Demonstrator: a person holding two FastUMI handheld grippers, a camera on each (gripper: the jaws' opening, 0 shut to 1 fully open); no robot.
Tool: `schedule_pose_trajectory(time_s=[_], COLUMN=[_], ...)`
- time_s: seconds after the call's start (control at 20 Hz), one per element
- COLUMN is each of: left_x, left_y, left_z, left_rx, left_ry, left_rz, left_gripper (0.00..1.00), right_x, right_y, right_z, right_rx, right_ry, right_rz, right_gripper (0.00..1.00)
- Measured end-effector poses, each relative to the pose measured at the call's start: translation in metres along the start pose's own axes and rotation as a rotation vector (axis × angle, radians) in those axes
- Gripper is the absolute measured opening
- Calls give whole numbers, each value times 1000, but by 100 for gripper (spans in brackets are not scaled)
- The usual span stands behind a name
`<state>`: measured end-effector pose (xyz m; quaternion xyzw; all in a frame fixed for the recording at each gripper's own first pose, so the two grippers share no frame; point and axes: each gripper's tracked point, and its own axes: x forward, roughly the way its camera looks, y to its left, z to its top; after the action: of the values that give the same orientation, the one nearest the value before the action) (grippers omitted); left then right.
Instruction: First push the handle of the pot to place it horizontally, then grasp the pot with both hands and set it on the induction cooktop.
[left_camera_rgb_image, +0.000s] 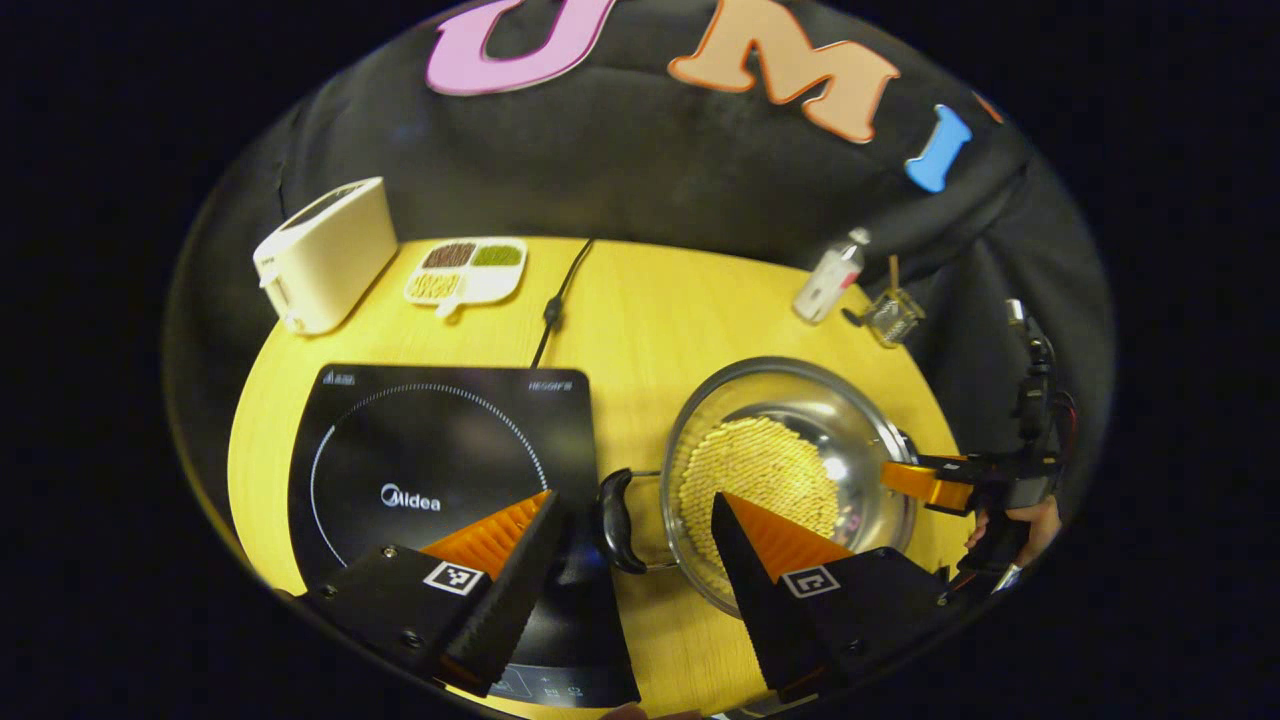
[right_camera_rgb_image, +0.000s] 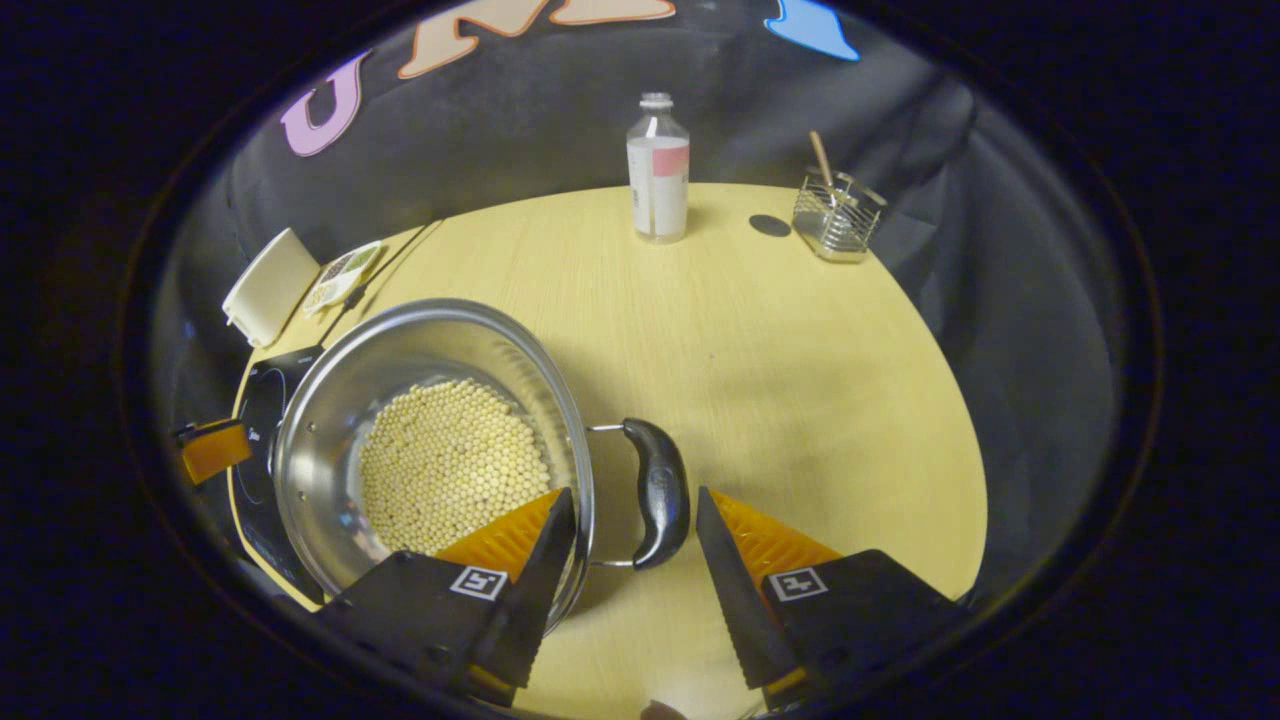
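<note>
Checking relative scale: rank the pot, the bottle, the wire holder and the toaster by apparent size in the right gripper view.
1. pot, by far largest, though nearest the camera.
2. bottle.
3. toaster and wire holder: look alike; both sit far off, so unranked.

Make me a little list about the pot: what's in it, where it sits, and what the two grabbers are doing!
pot: on the table, beside the induction cooktop, not on it
inside: small pale round beads
left hand-held gripper: open, fingers either side of the pot's handle
right hand-held gripper: open, fingers either side of the other handle
</note>
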<state>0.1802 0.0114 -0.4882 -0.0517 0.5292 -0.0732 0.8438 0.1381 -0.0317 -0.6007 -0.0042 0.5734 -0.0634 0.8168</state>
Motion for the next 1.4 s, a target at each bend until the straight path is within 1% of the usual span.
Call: schedule_pose_trajectory(time_s=[0.1, 0.15, 0.2, 0.25, 0.35, 0.4, 0.5, 0.6, 0.65, 0.7, 0.75, 0.8, 0.85, 0.9, 0.95, 1.0, 1.05, 1.1, 1.15, 1.2, 1.25, 1.3, 1.4], left_x=[16, 22, 28, 33, 42, 45, 51, 54, 56, 58, 61, 66, 66, 68, 71, 73, 76, 75, 75, 74, 71, 67, 55], left_y=[0, 1, -1, -3, -4, -3, -6, -13, -19, -30, -34, -36, -35, -34, -33, -30, -31, -31, -31, -31, -32, -33, -36], left_z=[-2, -4, -7, -11, -16, -12, -12, -13, -13, -16, -23, -26, -28, -28, -28, -32, -31, -29, -31, -29, -31, -34, -31], left_rx=[-15, -2, 16, 30, 40, 73, 129, 170, 168, 143, 122, 119, 118, 115, 109, 107, 105, 109, 108, 99, 80, 60, 45], left_ry=[25, 44, 62, 88, 114, 99, 112, 131, 128, 134, 153, 161, 165, 169, 174, 191, 176, 175, 175, 162, 174, 180, 163], left_rz=[27, 45, 60, 74, 117, 138, 166, 185, 174, 145, 145, 142, 148, 151, 154, 157, 149, 138, 131, 123, 113, 100, 73], left_gripper=[92, 96, 88, 88, 87, 88, 87, 88, 90, 91, 89, 84, 88, 87, 87, 83, 79, 72, 71, 69, 67, 63, 59], right_x=[10, 15, 18, 22, 23, 24, 25, 24, 21, 22, 21, 20, 21, 21, 18, 22, 24, 23, 27, 23, 19, 21, 14], right_y=[2, 3, 6, 6, 3, 0, -9, -19, -24, -26, -28, -30, -30, -30, -27, -27, -28, -30, -28, -28, -29, -27, -26], right_z=[-3, -4, -3, -5, -3, -2, -1, -3, -6, -7, -10, -9, -10, -11, -11, -9, -11, -9, -9, -8, -8, -10, -10], right_rx=[5, 6, 11, 18, 30, 34, 37, 49, 54, 59, 65, 66, 70, 66, 64, 64, 64, 67, 71, 84, 109, 137, 144], right_ry=[20, 26, 31, 36, 33, 31, 24, 27, 28, 33, 37, 37, 37, 38, 37, 34, 37, 31, 37, 38, 52, 74, 67], right_rz=[35, 51, 76, 92, 115, 117, 114, 105, 102, 104, 106, 107, 106, 104, 120, 97, 96, 97, 102, 107, 113, 126, 141], right_gripper=[80, 80, 80, 76, 75, 75, 75, 75, 75, 74, 74, 74, 74, 74, 74, 67, 60, 60, 64, 59, 58, 46, 45])
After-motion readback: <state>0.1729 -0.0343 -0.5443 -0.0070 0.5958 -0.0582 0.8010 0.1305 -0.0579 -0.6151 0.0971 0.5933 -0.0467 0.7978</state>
